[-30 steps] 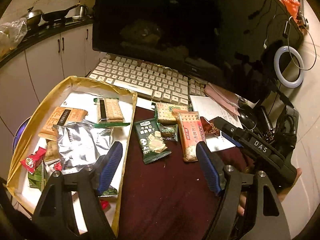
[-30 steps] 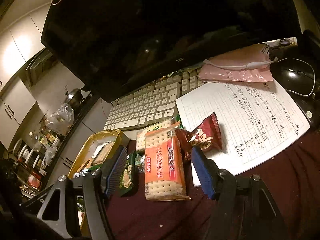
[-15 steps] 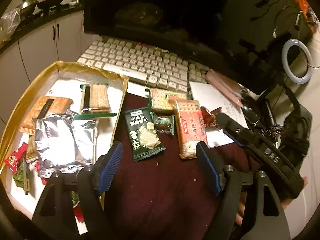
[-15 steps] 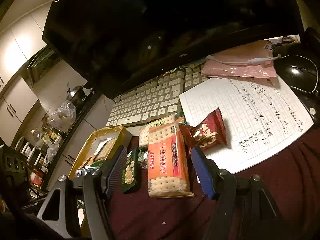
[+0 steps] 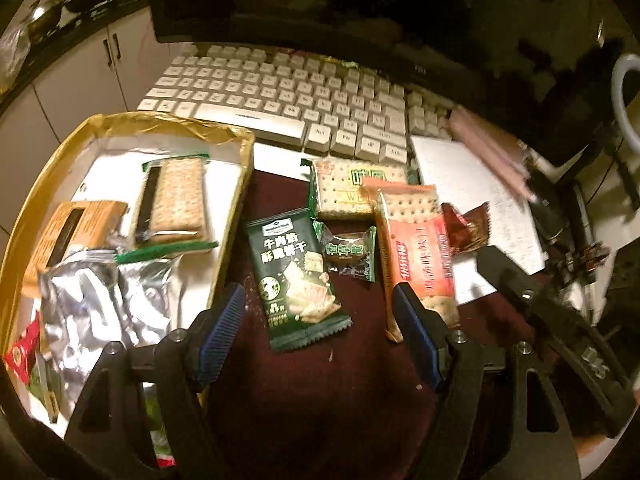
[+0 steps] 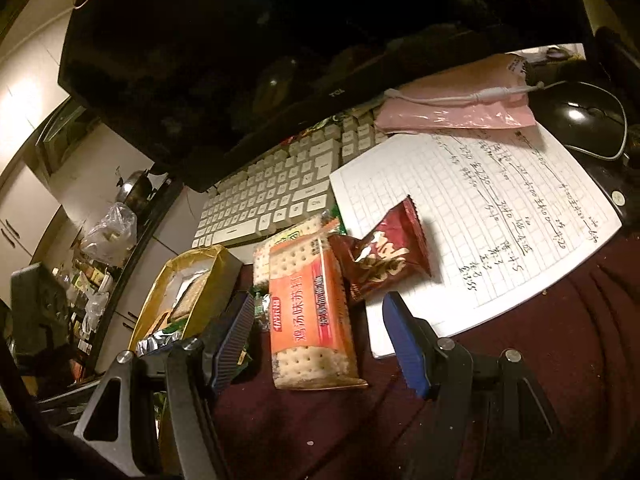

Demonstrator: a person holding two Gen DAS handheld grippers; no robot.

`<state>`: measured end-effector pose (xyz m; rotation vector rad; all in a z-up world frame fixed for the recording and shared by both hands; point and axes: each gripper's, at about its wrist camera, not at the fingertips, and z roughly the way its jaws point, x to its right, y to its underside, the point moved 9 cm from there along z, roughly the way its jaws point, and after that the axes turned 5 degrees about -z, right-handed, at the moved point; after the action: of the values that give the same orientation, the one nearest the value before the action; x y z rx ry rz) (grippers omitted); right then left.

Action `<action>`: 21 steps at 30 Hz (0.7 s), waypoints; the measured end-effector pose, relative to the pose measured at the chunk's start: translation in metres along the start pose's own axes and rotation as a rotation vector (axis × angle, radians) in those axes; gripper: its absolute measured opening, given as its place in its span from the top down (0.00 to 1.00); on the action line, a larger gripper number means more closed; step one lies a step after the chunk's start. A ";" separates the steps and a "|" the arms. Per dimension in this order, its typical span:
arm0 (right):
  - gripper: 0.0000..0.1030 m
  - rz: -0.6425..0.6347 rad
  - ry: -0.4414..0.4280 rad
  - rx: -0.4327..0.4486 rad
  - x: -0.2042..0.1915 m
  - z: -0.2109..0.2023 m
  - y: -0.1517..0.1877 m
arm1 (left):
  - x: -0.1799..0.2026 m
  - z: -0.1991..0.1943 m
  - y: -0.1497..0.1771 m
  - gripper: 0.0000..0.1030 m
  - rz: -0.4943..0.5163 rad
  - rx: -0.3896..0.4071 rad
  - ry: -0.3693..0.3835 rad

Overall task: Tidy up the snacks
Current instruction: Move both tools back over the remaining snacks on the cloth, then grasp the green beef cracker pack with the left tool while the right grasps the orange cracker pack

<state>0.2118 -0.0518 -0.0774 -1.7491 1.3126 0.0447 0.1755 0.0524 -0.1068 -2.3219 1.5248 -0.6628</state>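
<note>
Loose snacks lie on a dark red cloth: a dark green biscuit pack, a small green candy, an orange cracker pack, a green-and-white cracker pack and a dark red pouch. A gold-rimmed tray on the left holds several snacks, among them a foil bag. My left gripper is open and empty, its jaws either side of the green biscuit pack. My right gripper is open and empty, straddling the orange cracker pack's near end.
A white keyboard and a dark monitor stand behind the snacks. A handwritten grid sheet, a pink bag and a black mouse lie at the right. The right gripper's body shows in the left wrist view.
My left gripper has moved right and forward, off the tray, toward the green biscuit pack. My right gripper has edged closer to the orange cracker pack. Both stay open.
</note>
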 end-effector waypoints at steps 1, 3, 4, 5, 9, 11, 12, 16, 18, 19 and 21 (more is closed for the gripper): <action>0.35 0.003 -0.002 -0.001 0.000 0.000 0.001 | 0.002 0.004 -0.001 0.30 0.012 -0.001 -0.009; 0.35 0.004 -0.004 -0.004 0.000 0.000 0.001 | 0.002 0.010 -0.001 0.36 0.021 -0.003 -0.047; 0.35 0.002 -0.003 -0.003 0.000 0.000 0.001 | 0.003 0.012 0.000 0.36 0.030 -0.005 -0.052; 0.35 0.001 -0.001 -0.003 -0.001 0.000 0.001 | 0.003 0.014 0.000 0.36 0.039 -0.011 -0.065; 0.35 -0.003 -0.002 -0.006 -0.002 -0.001 0.002 | -0.005 0.027 0.002 0.37 0.040 -0.048 -0.122; 0.35 -0.016 0.000 -0.008 -0.005 -0.001 0.003 | -0.004 0.028 0.001 0.37 0.060 -0.037 -0.139; 0.35 -0.023 -0.001 -0.010 -0.006 0.000 0.003 | -0.003 0.030 0.002 0.37 0.076 -0.041 -0.151; 0.35 -0.070 -0.003 -0.039 -0.014 0.006 0.009 | 0.003 0.034 0.013 0.46 0.190 -0.040 -0.198; 0.36 -0.092 0.007 -0.062 -0.018 0.010 0.013 | 0.005 0.030 0.018 0.50 0.218 -0.019 -0.195; 0.37 -0.102 0.010 -0.077 -0.019 0.012 0.016 | 0.005 0.028 0.019 0.54 0.224 -0.011 -0.189; 0.38 -0.116 0.007 -0.094 -0.023 0.015 0.019 | 0.003 0.022 0.022 0.59 0.223 0.002 -0.171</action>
<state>0.1940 -0.0252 -0.0868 -1.9037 1.2291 0.0356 0.1706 0.0411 -0.1352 -2.1039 1.6670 -0.3989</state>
